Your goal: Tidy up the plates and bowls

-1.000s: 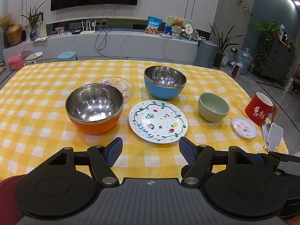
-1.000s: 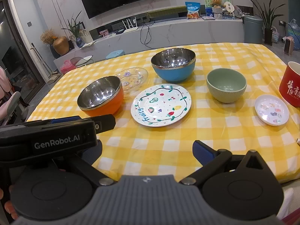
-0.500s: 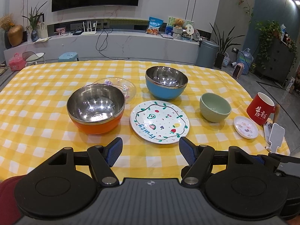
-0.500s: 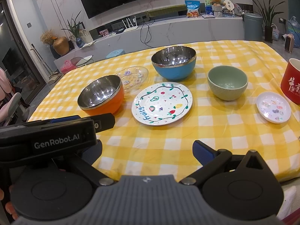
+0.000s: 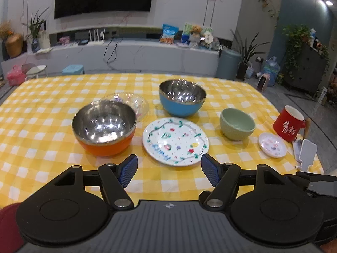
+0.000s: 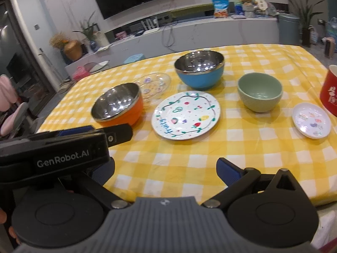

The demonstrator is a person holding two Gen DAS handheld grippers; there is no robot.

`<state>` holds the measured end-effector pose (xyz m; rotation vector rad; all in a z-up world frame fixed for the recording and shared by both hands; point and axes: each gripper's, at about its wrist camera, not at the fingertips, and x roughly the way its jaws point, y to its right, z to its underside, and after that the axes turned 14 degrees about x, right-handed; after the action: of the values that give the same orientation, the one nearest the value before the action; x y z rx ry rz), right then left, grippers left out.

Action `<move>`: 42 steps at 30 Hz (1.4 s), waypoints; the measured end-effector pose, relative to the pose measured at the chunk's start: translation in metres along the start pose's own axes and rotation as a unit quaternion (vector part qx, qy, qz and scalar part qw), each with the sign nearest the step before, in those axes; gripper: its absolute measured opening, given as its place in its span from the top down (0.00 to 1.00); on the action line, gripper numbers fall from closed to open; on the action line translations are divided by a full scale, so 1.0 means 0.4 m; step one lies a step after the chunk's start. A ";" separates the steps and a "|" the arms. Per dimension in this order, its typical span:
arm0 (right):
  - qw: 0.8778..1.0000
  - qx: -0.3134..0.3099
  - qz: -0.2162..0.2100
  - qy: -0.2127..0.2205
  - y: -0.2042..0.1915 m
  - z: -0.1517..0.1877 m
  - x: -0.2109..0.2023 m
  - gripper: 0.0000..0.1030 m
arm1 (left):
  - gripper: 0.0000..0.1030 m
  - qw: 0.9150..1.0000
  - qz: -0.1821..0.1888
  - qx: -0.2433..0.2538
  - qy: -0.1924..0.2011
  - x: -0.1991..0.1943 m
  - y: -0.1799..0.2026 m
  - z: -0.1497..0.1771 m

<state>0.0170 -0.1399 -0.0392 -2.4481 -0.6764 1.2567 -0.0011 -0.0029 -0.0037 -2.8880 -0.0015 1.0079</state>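
Left gripper [image 5: 169,168] above near table edge, blue pads spread wide, holding nothing, touching nothing. Right gripper [image 6: 166,171] likewise wide apart and empty, its left finger partly hidden behind left gripper's body. Beyond, on yellow checked tablecloth [image 5: 42,109]: painted plate [image 5: 175,141] at centre, orange bowl [image 5: 104,127] to its left, glass dish [image 5: 134,103] just behind that, blue bowl [image 5: 182,98] farther back, green bowl [image 5: 237,123] to right, small saucer [image 5: 272,144] beside red mug [image 5: 289,124].
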 end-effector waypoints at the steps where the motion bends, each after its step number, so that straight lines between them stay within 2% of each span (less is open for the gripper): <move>1: 1.000 -0.002 -0.002 0.005 0.000 0.000 -0.005 0.03 | 0.21 1.000 -0.005 0.002 0.008 -0.005 0.004 -0.001; 8: 0.999 -0.033 -0.005 0.038 -0.016 0.000 -0.026 0.03 | 0.21 0.999 -0.016 0.013 0.030 -0.025 0.011 -0.009; 15: 0.999 -0.028 -0.021 0.039 -0.035 -0.005 -0.033 0.03 | 0.25 0.997 -0.058 0.010 0.047 -0.048 0.016 -0.019; 21: 0.998 -0.026 -0.031 0.048 -0.063 -0.020 -0.052 0.03 | 0.25 0.998 -0.035 -0.025 0.050 -0.064 -0.023 -0.035; 24: 0.997 -0.039 -0.027 0.056 -0.095 -0.038 -0.059 0.03 | 0.33 0.998 -0.024 -0.043 0.044 -0.067 -0.051 -0.053; 28: 0.996 -0.051 -0.029 0.068 -0.135 -0.065 -0.069 0.03 | 0.32 0.995 -0.040 -0.054 0.073 -0.092 -0.080 -0.071; 31: 0.996 -0.043 -0.042 0.071 -0.152 -0.094 -0.080 0.03 | 0.32 0.990 -0.070 -0.074 0.100 -0.103 -0.108 -0.089; 35: 0.994 -0.021 -0.053 0.089 -0.147 -0.156 -0.101 0.03 | 0.32 0.982 -0.108 -0.108 0.109 -0.110 -0.174 -0.122; 38: 0.994 -0.006 -0.062 0.092 -0.140 -0.203 -0.102 0.03 | 0.14 0.974 -0.142 -0.139 0.108 -0.107 -0.235 -0.149; 40: 0.995 0.008 -0.054 0.086 -0.138 -0.230 -0.091 0.02 | 0.12 0.969 -0.154 -0.166 0.104 -0.096 -0.278 -0.165; 42: 0.995 0.019 -0.051 0.084 -0.134 -0.253 -0.066 0.02 | 0.12 0.968 -0.141 -0.186 0.091 -0.076 -0.318 -0.172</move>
<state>0.0723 -0.1147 0.0614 -2.4216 -0.7136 1.0021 0.0211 0.1177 0.0791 -3.1696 -0.6361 0.7567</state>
